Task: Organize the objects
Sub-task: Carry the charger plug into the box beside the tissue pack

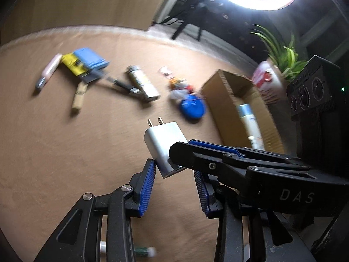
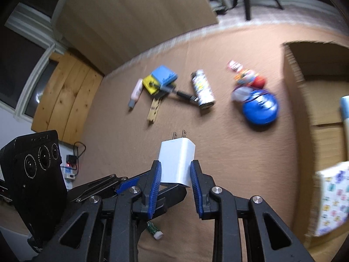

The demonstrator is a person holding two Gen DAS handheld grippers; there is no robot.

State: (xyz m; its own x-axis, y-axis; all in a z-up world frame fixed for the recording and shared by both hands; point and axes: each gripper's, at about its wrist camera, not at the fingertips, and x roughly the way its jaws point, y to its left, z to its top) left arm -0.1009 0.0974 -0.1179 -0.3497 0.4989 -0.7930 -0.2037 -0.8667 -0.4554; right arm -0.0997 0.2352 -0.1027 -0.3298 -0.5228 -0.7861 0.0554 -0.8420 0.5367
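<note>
The carpet (image 1: 65,163) was found still largely covered with loose items. The cardboard box (image 1: 218,100), taken as the collecting point, was seen to hold at least one white-and-blue bottle (image 1: 248,120); the rest of its contents could not be made out.

Just beside the box, a blue round tin (image 1: 193,107) and a small heap of mixed trinkets (image 1: 174,83) were noted on the carpet. Further from the box, a printed spray can (image 1: 142,83) and a dark pen-like item (image 1: 122,85) were recorded. Well apart from the box lay a blue and a yellow pack (image 1: 87,62), a wooden clothes peg (image 1: 79,97) and a pink tube (image 1: 49,69). A small green-and-white tube (image 2: 154,232) was observed on the side of the hand-held grippers away from the box.

A white plug charger (image 1: 162,144) was held off the carpet, near the box but not over it, prongs pointing away. The right hand-held gripper (image 2: 175,168) was clamped on its sides. On the left hand-held gripper (image 1: 174,170), one pad was seen touching the charger; the other was masked, so its grip could not be confirmed.

The task was judged to be at an early stage: little boxed, one item in transit, most remaining.
</note>
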